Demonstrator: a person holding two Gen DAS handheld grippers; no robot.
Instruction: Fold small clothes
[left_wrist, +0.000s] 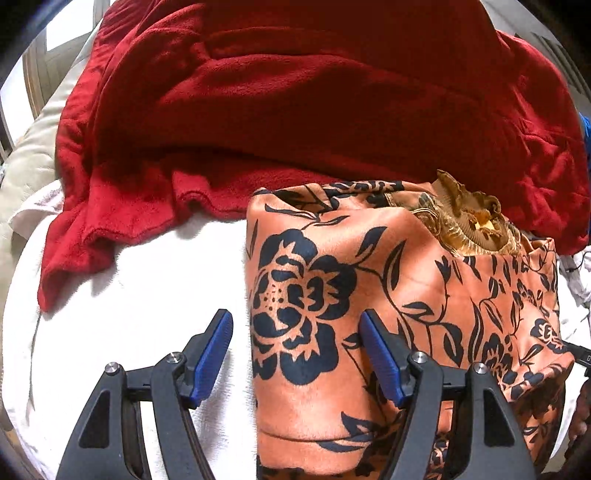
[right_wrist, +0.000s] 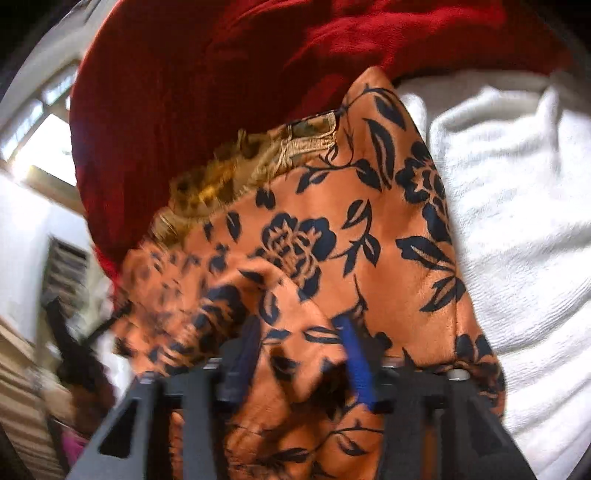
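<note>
On the white towel-like cover (left_wrist: 140, 295) lies the orange garment with a black flower print (left_wrist: 388, 277), folded into a rough block; its left edge runs straight down the cover. At its far end, a gold ruffled trim (left_wrist: 469, 218) shows at the top of the fold. Directly behind it, a red fleece blanket (left_wrist: 295, 92) is bunched across the far side and touches the garment's far edge.

Left hand-held gripper (left_wrist: 297, 358): jaws spread wide. One blue pad (left_wrist: 214, 362) stands over the bare white cover; the other is over the printed cloth. The garment's left edge lies between the two, and neither pad presses on it.

Right hand-held gripper (right_wrist: 303, 365): the view is motion-blurred. A raised fold of the orange garment sits between the blue pads (right_wrist: 356, 365), which are drawn in against it, pinching the cloth. To the right of the garment, the white cover is wrinkled.
</note>
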